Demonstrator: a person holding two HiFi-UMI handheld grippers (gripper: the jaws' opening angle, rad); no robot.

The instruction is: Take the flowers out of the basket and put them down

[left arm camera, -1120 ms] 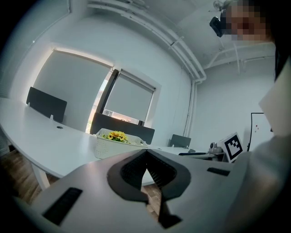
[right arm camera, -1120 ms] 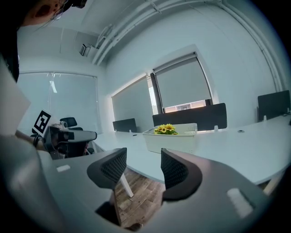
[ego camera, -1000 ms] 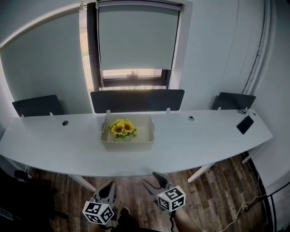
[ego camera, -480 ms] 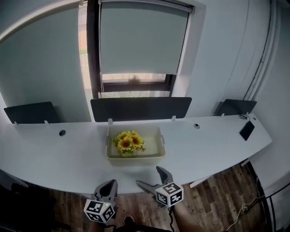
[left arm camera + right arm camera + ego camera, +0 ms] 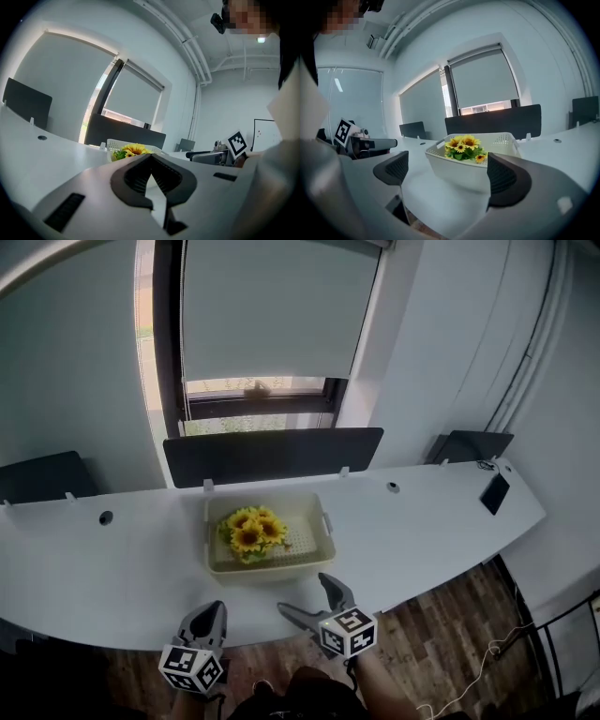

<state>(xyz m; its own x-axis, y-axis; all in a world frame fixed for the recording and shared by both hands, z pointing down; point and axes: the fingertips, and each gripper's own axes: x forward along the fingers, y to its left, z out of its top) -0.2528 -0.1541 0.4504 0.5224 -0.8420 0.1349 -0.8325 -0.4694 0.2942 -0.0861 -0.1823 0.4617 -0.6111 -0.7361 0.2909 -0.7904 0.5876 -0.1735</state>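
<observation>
In the middle of the long curved white table [image 5: 422, 531], a rectangular cream perforated plastic basket [image 5: 316, 547]; inside it, toward its left side, a bunch of yellow sunflowers with green leaves [image 5: 249, 532], not yet lifted out; behind the basket, a dark upright divider panel [image 5: 272, 454]; beyond that, a window with a grey roller blind [image 5: 272, 315] pulled most of the way down. At the table's near edge, with brown wooden floor [image 5: 450, 652] beneath, both tools held low and short of the basket, touching nothing; on the left, the left tool [image 5: 210, 613], clenched, jaws pressed together with nothing between them; on the right, the right tool [image 5: 302, 593], released, jaws spread wide and opening, holding nothing, pointed at the basket's near wall; basket and flowers framed in the gap in the right gripper view, well ahead of the pads. Near the table's far right end, a small black flat rectangle [image 5: 494, 493].
</observation>
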